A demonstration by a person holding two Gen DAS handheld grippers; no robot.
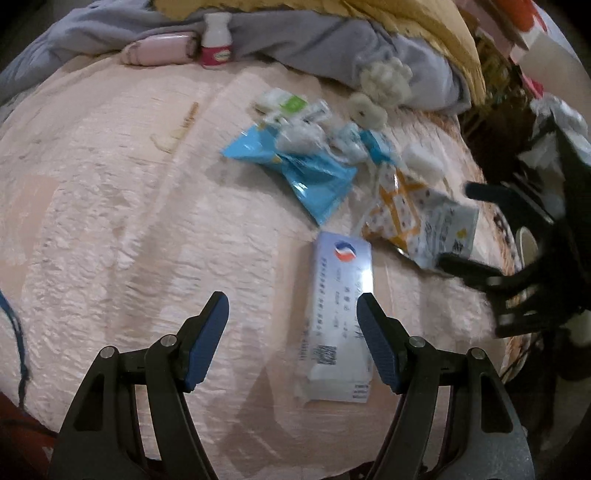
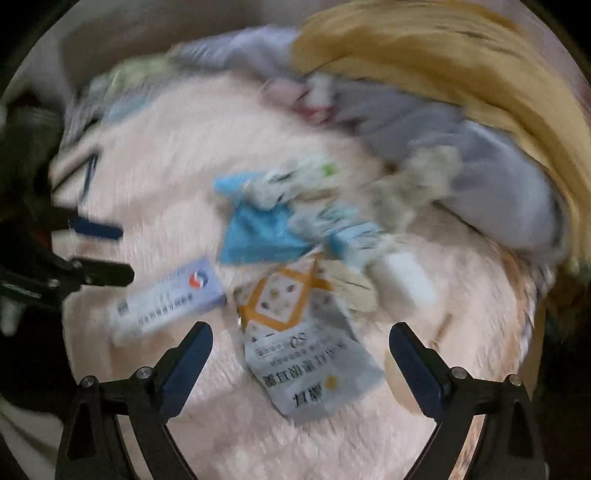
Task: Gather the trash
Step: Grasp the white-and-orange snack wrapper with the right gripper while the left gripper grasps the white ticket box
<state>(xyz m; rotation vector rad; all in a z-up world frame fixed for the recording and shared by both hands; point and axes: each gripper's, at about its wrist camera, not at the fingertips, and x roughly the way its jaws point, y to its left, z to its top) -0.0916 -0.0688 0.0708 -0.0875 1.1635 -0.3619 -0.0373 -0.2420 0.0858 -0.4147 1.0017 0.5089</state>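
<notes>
Trash is seen scattered on a pink textured bed cover (image 1: 110, 240), bunched toward the far right part of it. Nearest the left gripper (image 1: 291, 308) lies a flat white-and-pale-blue box (image 1: 340, 314) with a red-and-blue round logo, rows of small print and a code square near its close end; it lies lengthwise, partly between the blue-padded jaws, which are held apart with nothing between the pads. Beyond it a crumpled bright blue wrapper (image 1: 310, 166) is spread flat, touching a heap of small white and green-marked wrappers (image 1: 291, 110). To the right an opened white pouch (image 1: 417, 218) with orange lattice print and a grey printed panel is seen, its near corner close to the right gripper (image 1: 461, 229), which enters from the right edge with its jaws apart.

In the right wrist view, heavily blurred, the same pouch (image 2: 306, 343) is seen between the spread jaws of the right gripper (image 2: 301, 341), not clamped; the box (image 2: 166, 299) lies to its left, the blue wrapper (image 2: 258, 232) beyond.

At the back a small white bottle (image 1: 217, 40) with a pink label stands beside a pink pouch (image 1: 159, 48), against grey clothing (image 1: 314, 40) and a yellow blanket (image 1: 424, 22).
</notes>
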